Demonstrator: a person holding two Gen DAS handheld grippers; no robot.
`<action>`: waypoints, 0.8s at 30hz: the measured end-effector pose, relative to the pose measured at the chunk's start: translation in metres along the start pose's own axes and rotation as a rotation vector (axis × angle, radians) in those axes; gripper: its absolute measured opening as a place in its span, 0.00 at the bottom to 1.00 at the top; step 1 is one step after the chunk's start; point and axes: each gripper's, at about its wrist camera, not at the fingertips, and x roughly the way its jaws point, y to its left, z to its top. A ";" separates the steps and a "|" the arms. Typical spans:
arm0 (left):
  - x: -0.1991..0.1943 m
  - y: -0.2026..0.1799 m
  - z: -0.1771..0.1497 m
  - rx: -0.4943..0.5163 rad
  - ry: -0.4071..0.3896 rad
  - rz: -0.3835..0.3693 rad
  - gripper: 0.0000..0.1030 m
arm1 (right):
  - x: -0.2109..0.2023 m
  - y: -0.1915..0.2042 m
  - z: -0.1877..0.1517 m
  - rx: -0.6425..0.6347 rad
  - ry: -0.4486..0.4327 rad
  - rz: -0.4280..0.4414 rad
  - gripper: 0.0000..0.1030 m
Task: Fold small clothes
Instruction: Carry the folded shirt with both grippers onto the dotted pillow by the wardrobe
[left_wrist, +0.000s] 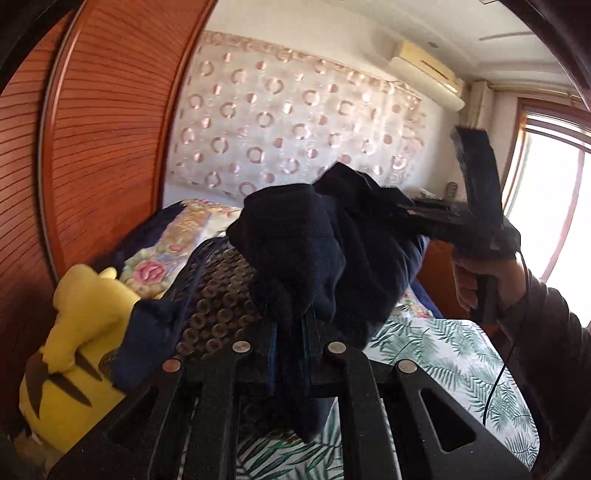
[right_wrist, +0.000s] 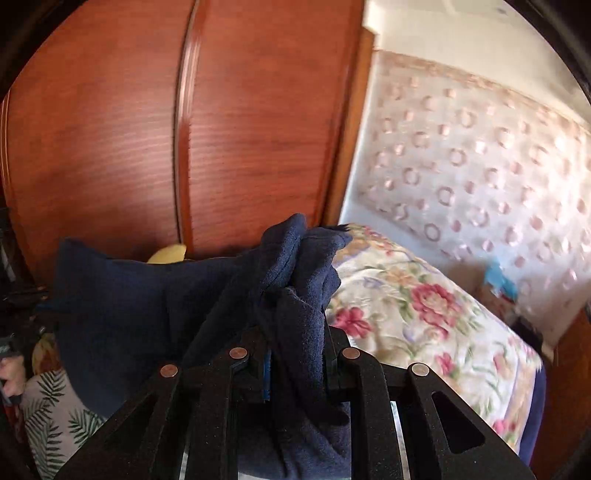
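A dark navy knitted garment (left_wrist: 295, 240) hangs bunched in the air above the bed. My left gripper (left_wrist: 288, 321) is shut on one part of it, and cloth spills over and between the fingers. In the left wrist view my right gripper (left_wrist: 406, 214) comes in from the right, held by a hand (left_wrist: 476, 284), with its tips buried in the same garment. The right wrist view shows the right gripper (right_wrist: 291, 325) shut on a bunched fold of the navy garment (right_wrist: 129, 295), which stretches away to the left. The cloth hides the fingertips of both grippers.
A bed with a leaf-print sheet (left_wrist: 443, 358) lies below, and a floral quilt (right_wrist: 406, 302) lies farther back. A yellow plush toy (left_wrist: 74, 325) and a dark patterned cushion (left_wrist: 218, 295) sit at the left by the wooden wardrobe (left_wrist: 103, 147). A window (left_wrist: 546, 184) is at the right.
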 end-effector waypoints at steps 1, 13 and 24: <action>-0.004 0.009 -0.007 -0.018 0.006 0.012 0.11 | 0.012 0.003 0.005 -0.028 0.005 0.011 0.17; -0.002 0.035 -0.041 -0.144 0.040 0.128 0.11 | 0.066 0.020 0.034 -0.042 -0.060 0.069 0.14; 0.002 0.049 -0.049 -0.181 0.072 0.152 0.11 | 0.043 0.030 0.013 0.087 -0.054 0.011 0.39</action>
